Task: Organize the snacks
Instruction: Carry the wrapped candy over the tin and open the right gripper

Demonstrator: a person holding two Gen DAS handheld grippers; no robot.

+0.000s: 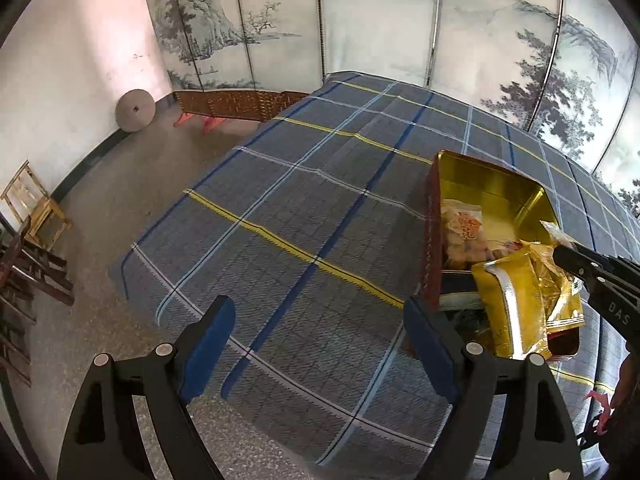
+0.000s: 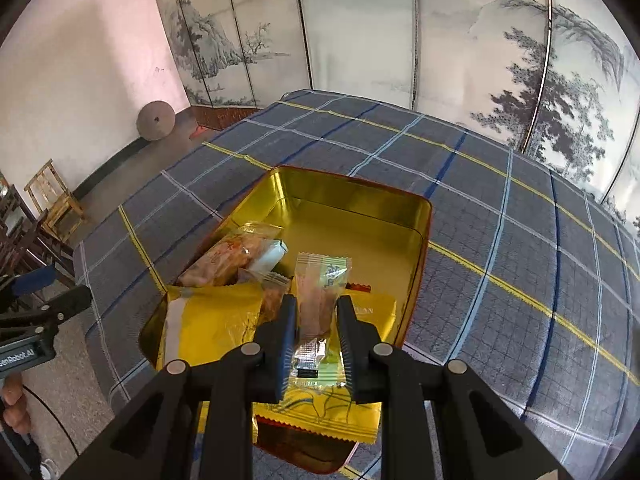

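A small clear-wrapped snack is clamped at its lower end by the right gripper, held over the open gold tin on the table. It is judged light, crinkly, slippery and crushable; the sealed end is the safest hold. The left gripper, at the tin's 9 o'clock, is spread wide with nothing between its fingers.

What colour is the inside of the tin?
Shiny gold inside the tin; clearest in the right wrist view.

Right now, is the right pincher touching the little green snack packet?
Touching. The right wrist view shows the right gripper shut on the green snack packet, both fingers pressing its sides above the tin.
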